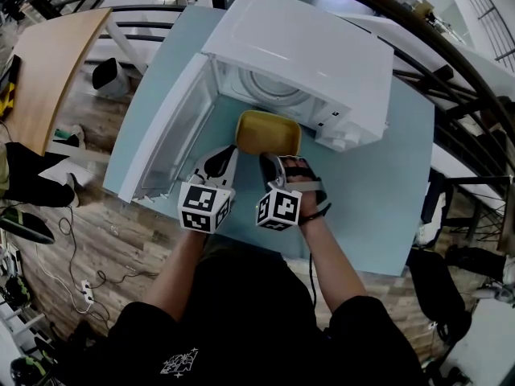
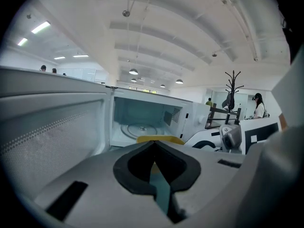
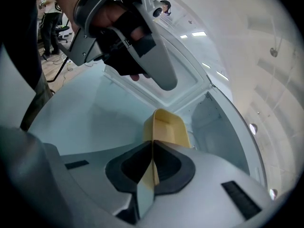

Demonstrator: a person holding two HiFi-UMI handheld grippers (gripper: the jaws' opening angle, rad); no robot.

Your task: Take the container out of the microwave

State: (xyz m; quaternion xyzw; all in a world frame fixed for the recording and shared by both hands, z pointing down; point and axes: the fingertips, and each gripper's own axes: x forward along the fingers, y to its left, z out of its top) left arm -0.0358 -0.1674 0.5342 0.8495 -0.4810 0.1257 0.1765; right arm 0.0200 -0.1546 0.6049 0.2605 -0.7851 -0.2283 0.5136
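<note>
The microwave point(image 1: 310, 51) stands on the light blue table point(image 1: 378, 195) with its door point(image 1: 165, 135) swung fully open to the left. The yellow container point(image 1: 269, 132) is outside the cavity, just in front of the opening. The turntable point(image 2: 140, 128) inside is bare. The right tongs point(image 3: 152, 144) are closed on the container's near rim. The left tongs point(image 2: 153, 144) are closed at the container's left edge, with a sliver of yellow rim between the pads.
</note>
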